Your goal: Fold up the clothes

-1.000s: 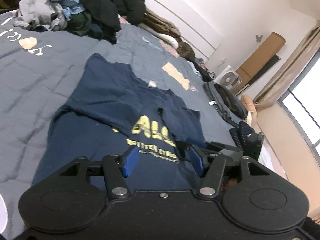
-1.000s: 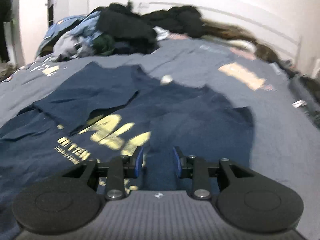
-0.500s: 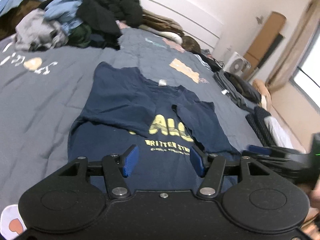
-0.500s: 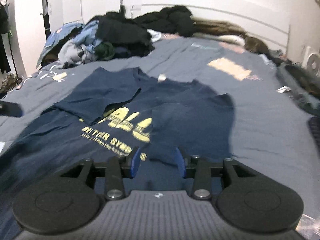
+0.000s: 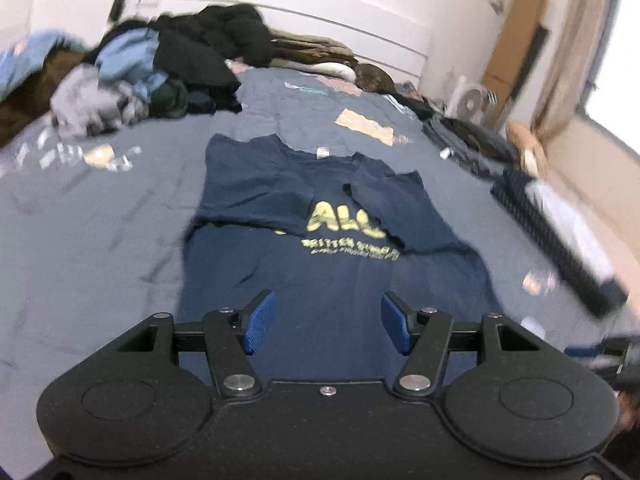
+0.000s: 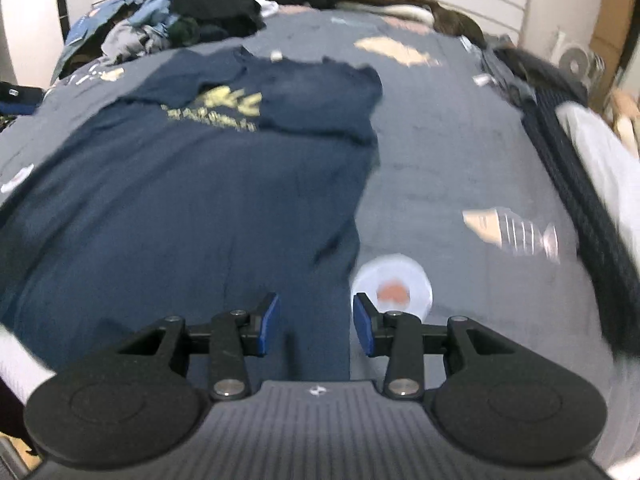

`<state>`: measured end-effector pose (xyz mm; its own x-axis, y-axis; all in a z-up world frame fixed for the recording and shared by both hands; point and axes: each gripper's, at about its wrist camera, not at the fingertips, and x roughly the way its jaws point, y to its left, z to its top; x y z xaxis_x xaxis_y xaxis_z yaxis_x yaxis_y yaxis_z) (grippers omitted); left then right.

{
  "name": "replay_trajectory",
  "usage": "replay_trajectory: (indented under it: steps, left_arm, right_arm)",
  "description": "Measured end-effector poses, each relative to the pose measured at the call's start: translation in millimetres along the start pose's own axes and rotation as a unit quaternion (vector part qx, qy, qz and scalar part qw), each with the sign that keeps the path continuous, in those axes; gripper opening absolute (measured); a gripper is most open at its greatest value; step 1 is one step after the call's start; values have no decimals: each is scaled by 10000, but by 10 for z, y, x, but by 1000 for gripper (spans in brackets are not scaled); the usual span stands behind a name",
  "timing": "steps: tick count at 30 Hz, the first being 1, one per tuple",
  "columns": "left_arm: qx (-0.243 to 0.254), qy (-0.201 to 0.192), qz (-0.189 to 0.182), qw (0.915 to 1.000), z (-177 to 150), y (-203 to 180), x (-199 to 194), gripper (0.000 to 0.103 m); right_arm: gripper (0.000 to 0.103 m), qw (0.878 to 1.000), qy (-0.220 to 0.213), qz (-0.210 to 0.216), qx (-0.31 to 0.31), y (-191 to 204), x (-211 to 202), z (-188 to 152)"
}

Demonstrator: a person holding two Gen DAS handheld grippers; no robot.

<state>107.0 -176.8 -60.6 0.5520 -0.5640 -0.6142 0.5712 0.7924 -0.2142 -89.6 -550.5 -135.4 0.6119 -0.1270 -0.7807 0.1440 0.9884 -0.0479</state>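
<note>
Grey-blue bedspread (image 5: 100,216) covering the bed, printed with fish motifs (image 6: 510,232) and a pale round patch (image 6: 394,286). Heap of mixed garments (image 5: 160,72) piled at the far left of the bed, black, light blue and grey; brown bedding (image 5: 312,48) along the white headboard (image 5: 360,32). Beside the bed on the right: white fan (image 5: 470,100), cardboard panel (image 5: 512,40) against the wall, beige curtain (image 5: 576,52) by the window.
</note>
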Motion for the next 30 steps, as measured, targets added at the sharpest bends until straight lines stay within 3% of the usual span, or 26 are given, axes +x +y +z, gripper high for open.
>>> replay_trajectory:
  steps: [3, 10, 18, 19, 20, 21, 23, 26, 30]
  left_arm:
    - [123, 130, 372, 9991, -83, 66, -212, 58]
    - [390, 480, 797, 9949, -255, 106, -406, 58]
    - [959, 1342, 935, 9819, -486, 181, -434, 58]
    - [909, 1408, 966, 9811, -519, 223, -430, 58]
    - [859, 1474, 998, 9803, -552, 266, -426, 58]
    - [808, 1540, 1030, 9794, -585, 308, -423, 58]
    - [736, 1625, 1088, 9779, -642, 383, -420, 58]
    - [748, 1686, 1067, 9770, -686, 431, -462, 58]
    - [818, 1790, 944, 9759, -726, 446, -469, 58]
  right_arm:
    - [39, 9999, 120, -53, 72, 11, 20, -168]
    - [39, 9997, 138, 21, 186, 123, -21, -448]
    - [38, 9996, 184, -50, 198, 170, 21, -705]
    - [36, 9996, 177, -51, 224, 165, 33, -728]
    - [28, 9995, 170, -17, 265, 162, 39, -737]
    - [14, 9994, 164, 44, 317, 161, 42, -734]
    - [5, 9985, 108, 138, 509, 141, 22, -715]
    - [3, 9944, -122, 341, 993, 2, -98, -686]
    - [3, 9782, -651, 724, 1832, -311, -433, -655]
